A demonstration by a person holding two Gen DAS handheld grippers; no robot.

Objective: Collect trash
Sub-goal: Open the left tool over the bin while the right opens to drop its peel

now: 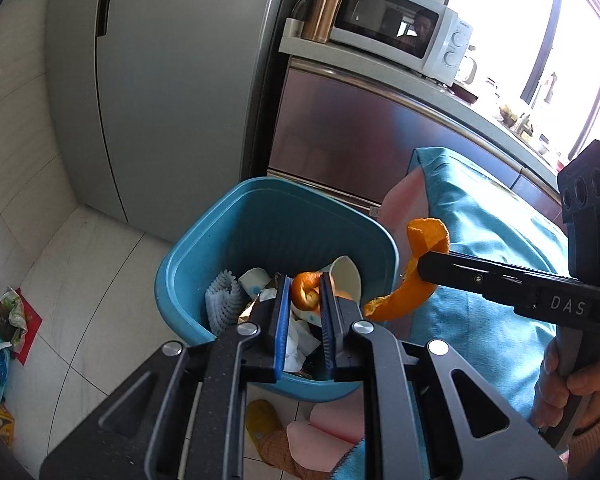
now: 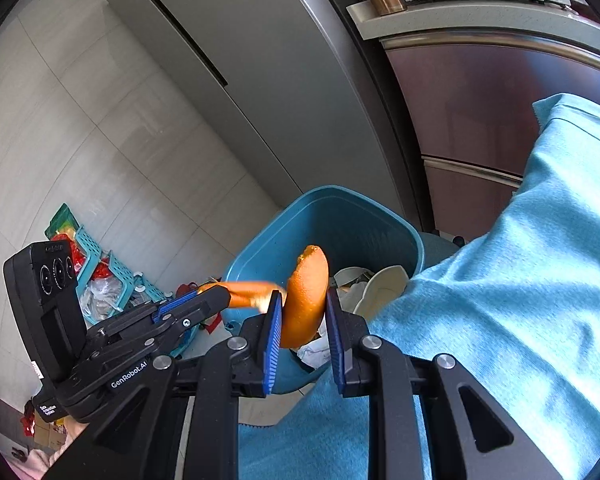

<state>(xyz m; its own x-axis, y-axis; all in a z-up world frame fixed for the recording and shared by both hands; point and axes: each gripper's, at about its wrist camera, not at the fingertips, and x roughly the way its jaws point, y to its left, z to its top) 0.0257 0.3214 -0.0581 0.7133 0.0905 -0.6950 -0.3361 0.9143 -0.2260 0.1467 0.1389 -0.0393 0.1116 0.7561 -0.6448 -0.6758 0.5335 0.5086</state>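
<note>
Pale floor tiles (image 1: 80,272) and a grey fridge (image 1: 172,80) stand behind a blue bin (image 1: 228,216) that sits on the floor beside a desk edge draped in a blue cloth (image 2: 520,280). Only the left wrist view shows the microwave (image 1: 400,36) and the copper tumbler (image 1: 324,4) up on the counter, a person's hand (image 1: 572,384) on the right tool's handle, and the bin's contents clearly: a white cup (image 1: 346,274), a ridged pale-blue sponge (image 1: 224,296) and crumpled paper. Only the right wrist view shows the teal basket (image 2: 112,276) of wrappers on the floor past the bin.

Left tongs (image 1: 305,300) are narrow, pinching a small curl of orange peel (image 1: 304,290) directly above the bin's opening. Right tongs (image 2: 303,320) grip a larger orange peel strip (image 2: 306,296) between their blue pads; in the left view that strip (image 1: 420,268) curves out on both sides of the black fingers, hanging just above the bin's near right rim. Both pieces are close together, not touching, over the bin
</note>
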